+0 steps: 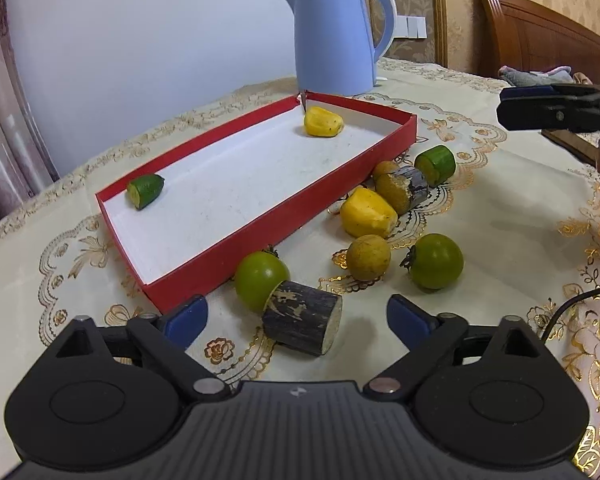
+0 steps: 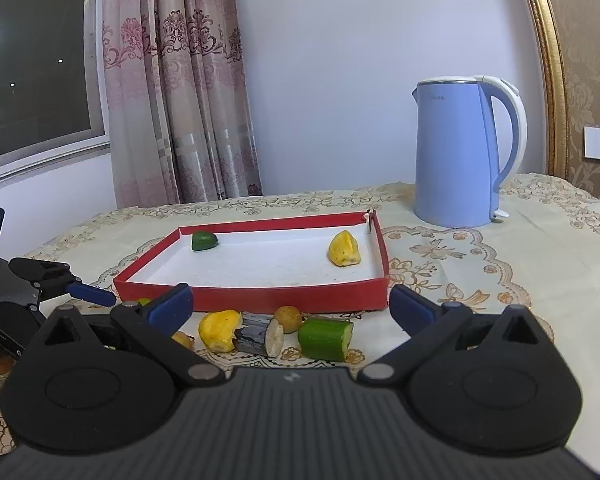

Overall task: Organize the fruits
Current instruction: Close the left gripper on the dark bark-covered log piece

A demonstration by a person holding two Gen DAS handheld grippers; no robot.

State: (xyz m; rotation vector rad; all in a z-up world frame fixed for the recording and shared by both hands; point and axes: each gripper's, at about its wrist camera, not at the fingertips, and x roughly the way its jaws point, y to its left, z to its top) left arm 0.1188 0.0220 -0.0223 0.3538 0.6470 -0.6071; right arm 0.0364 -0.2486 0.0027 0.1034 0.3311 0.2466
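A red tray (image 1: 276,216) with a white floor holds a green cucumber piece (image 1: 146,190) at one end and a yellow fruit piece (image 1: 323,121) at the other. Beside it on the cloth lie two green tomatoes (image 1: 260,284) (image 1: 436,261), two dark sugarcane pieces (image 1: 302,322) (image 1: 406,188), a yellow piece (image 1: 367,213), a round brown fruit (image 1: 368,257) and a cucumber piece (image 1: 436,164). My left gripper (image 1: 298,316) is open, its jaws either side of the near sugarcane piece. My right gripper (image 2: 290,306) is open and empty above the loose fruit; the tray (image 2: 260,294) lies beyond it.
A blue electric kettle (image 1: 332,36) stands behind the tray, seen also in the right wrist view (image 2: 458,152). A patterned tablecloth (image 1: 500,216) covers the table. A black cable (image 1: 572,304) runs at the right. A curtain (image 2: 180,88) and window are at the back left.
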